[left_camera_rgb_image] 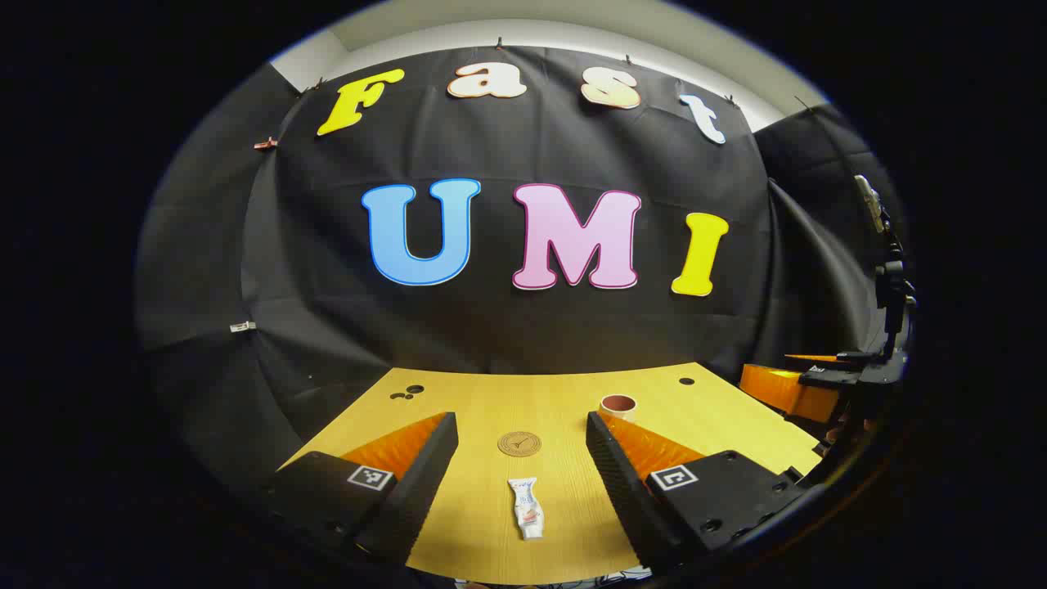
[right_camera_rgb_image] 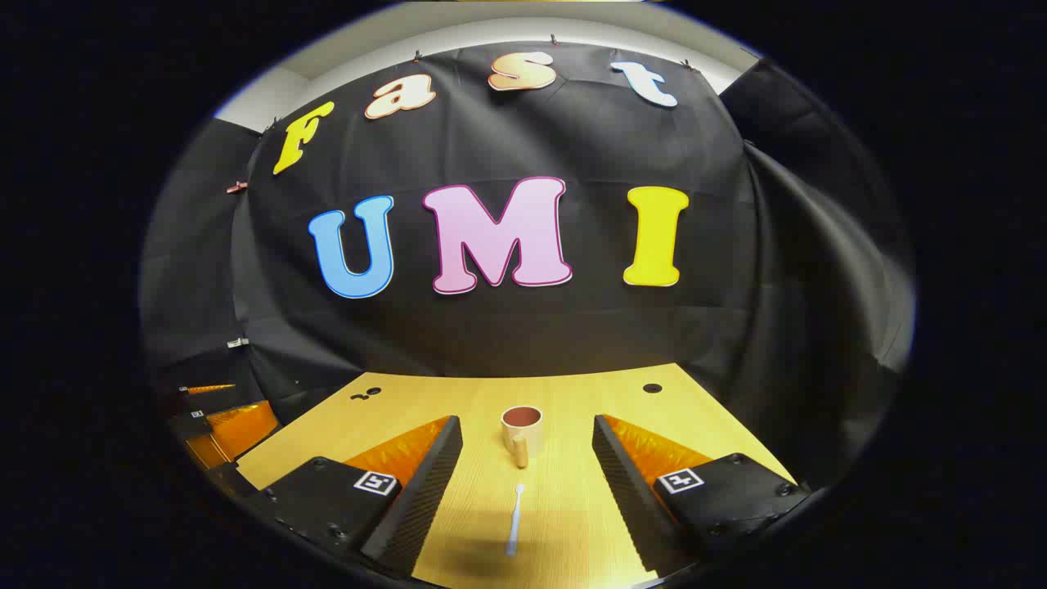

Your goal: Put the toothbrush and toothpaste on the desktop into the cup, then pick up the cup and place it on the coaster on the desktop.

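Toothpaste (left_camera_rgb_image: pixel 527 509) lies flat on the yellow tabletop (left_camera_rgb_image: pixel 491 393), nearer the person than the round coaster (left_camera_rgb_image: pixel 519 443), its length running toward that coaster. Beyond the coaster and off to its right stands the cup (left_camera_rgb_image: pixel 617 406), upright and empty as far as I can tell. The left gripper (left_camera_rgb_image: pixel 523 466) hangs above the tube with its jaws spread wide, touching nothing. In the right gripper view the toothbrush (right_camera_rgb_image: pixel 514 520) lies on the wood just short of the cup (right_camera_rgb_image: pixel 522 435), pointing at it, and the right gripper (right_camera_rgb_image: pixel 523 474) hovers over it, jaws likewise spread and empty. The cup's handle faces the brush.

Nothing is in the cup yet, so both pick-ups are still to come. The risks I would watch: the brush is thin and lies flat, so the jaws may close over it and scrape the wood without lifting it, or tip it out askew. The tube is soft and could fold or slip if pinched near one end. The cup looks light; a tube or brush dropped in at a slant could knock it over or push it farther from the coaster.
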`<state>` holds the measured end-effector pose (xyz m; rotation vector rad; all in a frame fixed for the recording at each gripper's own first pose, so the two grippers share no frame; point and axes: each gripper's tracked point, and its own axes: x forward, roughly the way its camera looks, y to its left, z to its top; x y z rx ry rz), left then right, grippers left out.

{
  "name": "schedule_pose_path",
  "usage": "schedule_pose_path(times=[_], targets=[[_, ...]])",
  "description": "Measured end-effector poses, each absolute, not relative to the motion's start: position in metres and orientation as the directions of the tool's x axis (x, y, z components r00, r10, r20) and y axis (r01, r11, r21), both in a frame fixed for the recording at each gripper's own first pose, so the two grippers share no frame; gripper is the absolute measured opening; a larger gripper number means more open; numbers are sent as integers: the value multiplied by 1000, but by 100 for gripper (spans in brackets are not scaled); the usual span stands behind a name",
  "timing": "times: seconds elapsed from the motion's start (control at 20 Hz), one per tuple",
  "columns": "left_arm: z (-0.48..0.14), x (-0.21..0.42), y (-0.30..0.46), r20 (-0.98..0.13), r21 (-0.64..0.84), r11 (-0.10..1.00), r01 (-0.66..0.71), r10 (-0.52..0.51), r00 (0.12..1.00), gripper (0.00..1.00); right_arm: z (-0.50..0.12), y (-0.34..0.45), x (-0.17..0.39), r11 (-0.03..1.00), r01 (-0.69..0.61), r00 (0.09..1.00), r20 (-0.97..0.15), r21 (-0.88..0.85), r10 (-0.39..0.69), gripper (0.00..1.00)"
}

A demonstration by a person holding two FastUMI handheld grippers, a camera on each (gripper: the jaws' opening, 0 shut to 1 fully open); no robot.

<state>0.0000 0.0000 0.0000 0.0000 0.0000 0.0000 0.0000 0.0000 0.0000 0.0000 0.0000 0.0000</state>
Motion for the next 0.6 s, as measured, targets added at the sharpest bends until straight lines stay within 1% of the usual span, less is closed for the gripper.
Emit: schedule_pose_path(times=[0.4, 0.6], targets=[[-16, 14, 4, -54, 12, 1000, -5, 5, 999, 98, -10, -1, 20, 1000, -30, 999, -38, -4, 29, 99], [-28, 23, 6, -97, 6, 1000, -8, 9, 995, 98, -18, -5, 27, 999, -32, 997, -74, -9, 31, 99]])
